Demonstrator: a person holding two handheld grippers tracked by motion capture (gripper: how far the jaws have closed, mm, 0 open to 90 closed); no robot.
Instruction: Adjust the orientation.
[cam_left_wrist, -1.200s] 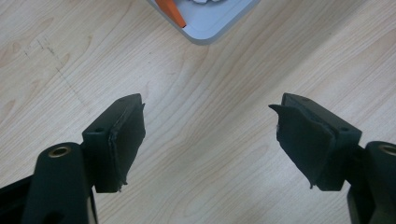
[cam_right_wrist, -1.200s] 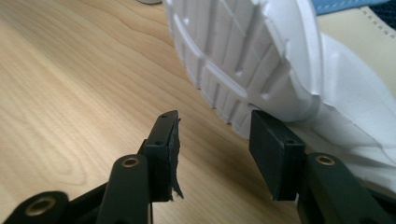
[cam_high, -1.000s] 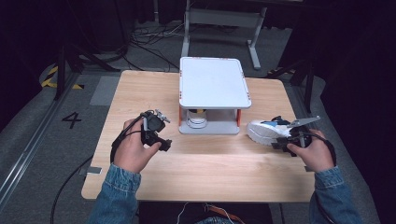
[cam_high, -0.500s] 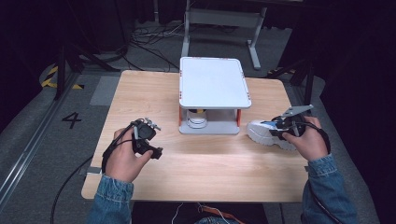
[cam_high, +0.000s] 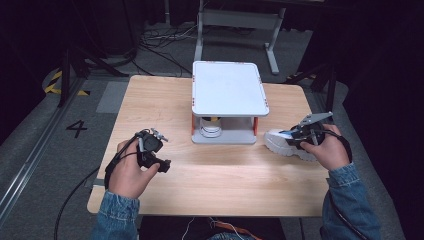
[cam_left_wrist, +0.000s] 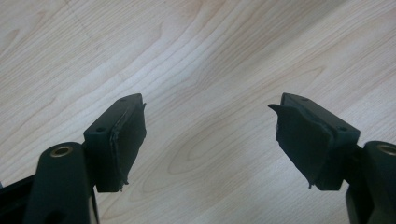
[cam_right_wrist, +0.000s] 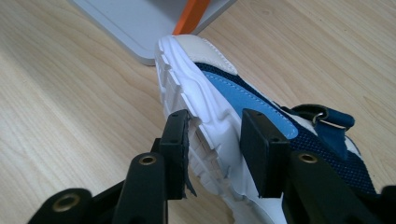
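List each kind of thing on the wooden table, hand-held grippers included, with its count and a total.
Sneaker: 1
Two-tier rack: 1
White object under the rack's top shelf: 1
Grippers: 2, left gripper and right gripper
Total: 5

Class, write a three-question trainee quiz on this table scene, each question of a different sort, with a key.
1. True or false: the left gripper holds the shoe.
2. Which gripper's jaws straddle the shoe's white sole? A) left B) right
3. Fill in: the shoe's toe lies at the base of the white two-tier ____.

Key: 1 false, its open jaws are over bare wooden table. 2 B. 3 shelf.
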